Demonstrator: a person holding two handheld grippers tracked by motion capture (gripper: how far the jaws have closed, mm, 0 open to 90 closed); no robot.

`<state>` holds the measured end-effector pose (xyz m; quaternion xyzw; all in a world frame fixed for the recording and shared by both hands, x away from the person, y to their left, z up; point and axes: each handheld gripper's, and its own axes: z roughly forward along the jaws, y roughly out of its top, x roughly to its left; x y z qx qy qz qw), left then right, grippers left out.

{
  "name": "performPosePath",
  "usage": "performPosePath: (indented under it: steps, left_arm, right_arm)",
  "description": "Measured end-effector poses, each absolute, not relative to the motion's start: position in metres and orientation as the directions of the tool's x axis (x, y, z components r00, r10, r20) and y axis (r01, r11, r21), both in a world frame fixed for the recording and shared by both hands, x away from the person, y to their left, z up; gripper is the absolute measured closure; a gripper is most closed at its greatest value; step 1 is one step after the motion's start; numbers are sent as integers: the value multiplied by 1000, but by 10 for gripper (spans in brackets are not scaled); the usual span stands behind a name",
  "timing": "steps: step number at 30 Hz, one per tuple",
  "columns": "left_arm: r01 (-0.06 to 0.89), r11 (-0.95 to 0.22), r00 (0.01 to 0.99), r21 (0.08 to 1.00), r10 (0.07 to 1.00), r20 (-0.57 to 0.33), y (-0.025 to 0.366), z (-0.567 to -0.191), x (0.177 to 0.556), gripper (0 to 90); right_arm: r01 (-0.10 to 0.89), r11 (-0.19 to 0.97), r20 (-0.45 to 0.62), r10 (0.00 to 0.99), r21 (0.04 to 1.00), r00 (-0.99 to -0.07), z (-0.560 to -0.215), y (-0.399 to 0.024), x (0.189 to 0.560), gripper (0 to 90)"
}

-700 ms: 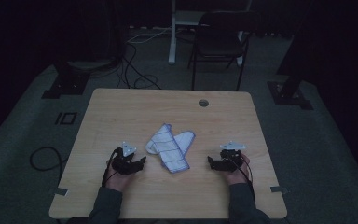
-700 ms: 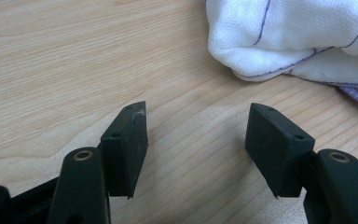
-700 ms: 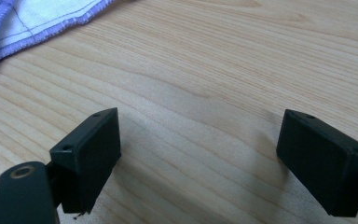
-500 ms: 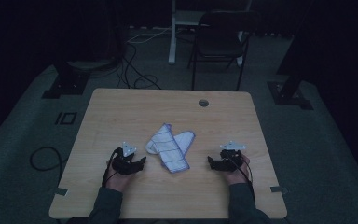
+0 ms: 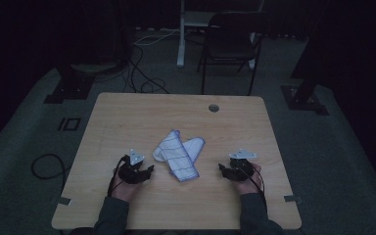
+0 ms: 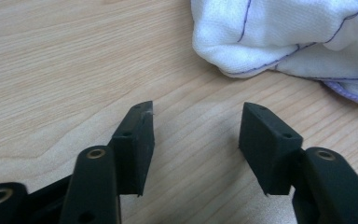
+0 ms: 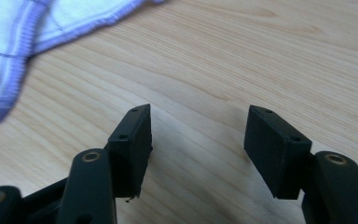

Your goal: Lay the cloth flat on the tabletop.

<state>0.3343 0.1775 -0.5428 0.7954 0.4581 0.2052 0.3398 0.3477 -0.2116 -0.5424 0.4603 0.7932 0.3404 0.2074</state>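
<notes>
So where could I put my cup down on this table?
The far half of the table, between the cloth and the far edge, is bare apart from the small round hole. The near strip between the two forearms is bare too. It is crowded in the middle row: left gripper, cloth, right gripper, both open and empty.

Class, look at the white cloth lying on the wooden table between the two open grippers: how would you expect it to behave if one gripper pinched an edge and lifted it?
The cloth lies in soft rounded folds, so it would probably droop rather than hold its shape. It looks thin, likely light. Pushed across the table, it may bunch instead of sliding whole.
</notes>
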Motion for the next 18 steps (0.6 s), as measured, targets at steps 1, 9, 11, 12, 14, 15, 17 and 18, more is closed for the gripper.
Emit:
performPosePath:
  steps: [1, 9, 11, 12, 14, 15, 17, 18]
  left_arm:
    - [590, -350, 496, 728, 868, 15, 177, -543, 334, 471]
    - [593, -353, 497, 723, 868, 16, 176, -542, 333, 507]
    - [594, -352, 496, 723, 868, 15, 176, -542, 333, 512]
    - [596, -354, 496, 720, 868, 16, 176, -541, 332, 517]
    - [597, -354, 497, 720, 868, 15, 175, -541, 332, 520]
    - [597, -355, 497, 720, 867, 15, 175, -541, 332, 524]
    - [595, -358, 502, 719, 865, 16, 175, -541, 332, 528]
    - [595, -357, 502, 720, 865, 14, 174, -541, 331, 528]
  right_arm:
    - [589, 344, -16, 872, 731, -490, -542, -212, 348, 421]
    - [558, 347, -10, 855, 754, -518, -537, -205, 342, 442]
    - [552, 341, -1, 852, 761, -524, -536, -203, 340, 449]
    - [546, 344, -2, 848, 764, -530, -534, -200, 339, 458]
    - [544, 347, -3, 845, 764, -535, -534, -199, 338, 460]
    - [540, 352, -5, 841, 765, -541, -534, -197, 337, 465]
    - [536, 356, -4, 835, 766, -550, -533, -193, 335, 469]
    - [534, 359, -4, 832, 766, -554, -533, -192, 335, 472]
